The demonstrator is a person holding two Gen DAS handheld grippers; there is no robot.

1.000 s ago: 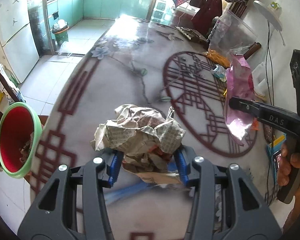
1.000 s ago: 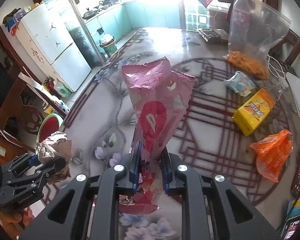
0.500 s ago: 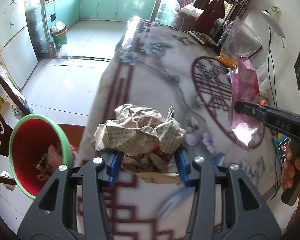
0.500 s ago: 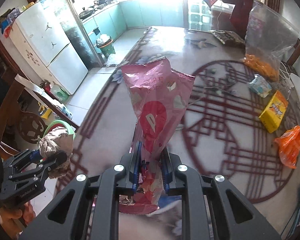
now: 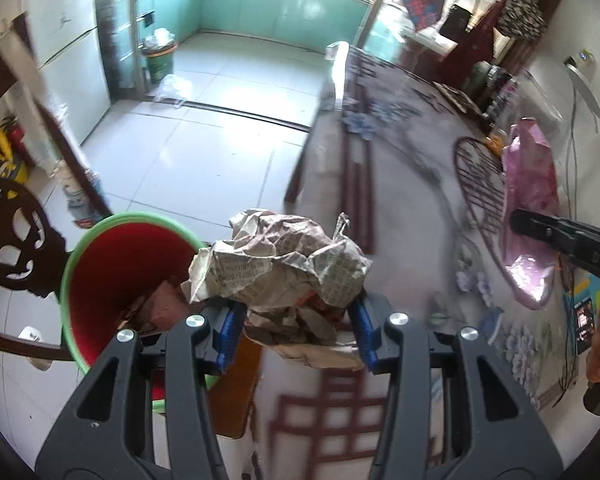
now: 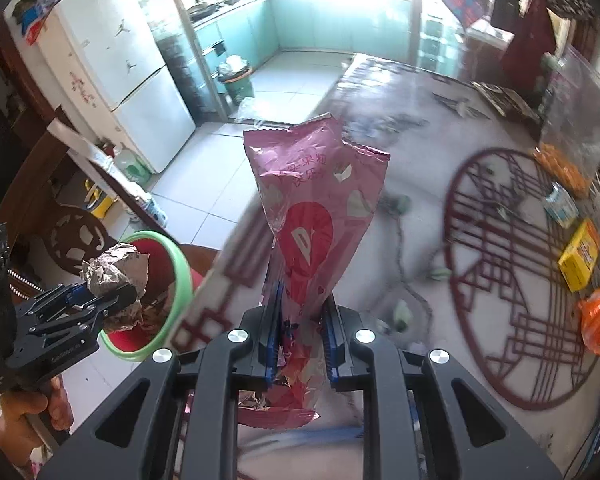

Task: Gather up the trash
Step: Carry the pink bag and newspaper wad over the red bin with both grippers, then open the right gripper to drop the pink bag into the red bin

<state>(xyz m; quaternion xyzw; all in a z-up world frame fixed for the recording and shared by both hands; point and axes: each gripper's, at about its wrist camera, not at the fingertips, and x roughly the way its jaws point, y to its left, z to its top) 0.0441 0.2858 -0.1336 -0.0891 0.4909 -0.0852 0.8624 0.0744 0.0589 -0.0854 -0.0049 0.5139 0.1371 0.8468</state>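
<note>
"DAS" on right gripper (image 5: pixel 518 224) — readable

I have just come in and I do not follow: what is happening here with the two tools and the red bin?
A person is collecting trash with a hand-held gripper in each hand. The left hand-held gripper is shut on a crumpled newspaper ball, at the rim of the red bin with the green rim, not yet released. The right hand-held gripper is shut on a pink snack bag above the table. More wrappers lie on the table.
</note>
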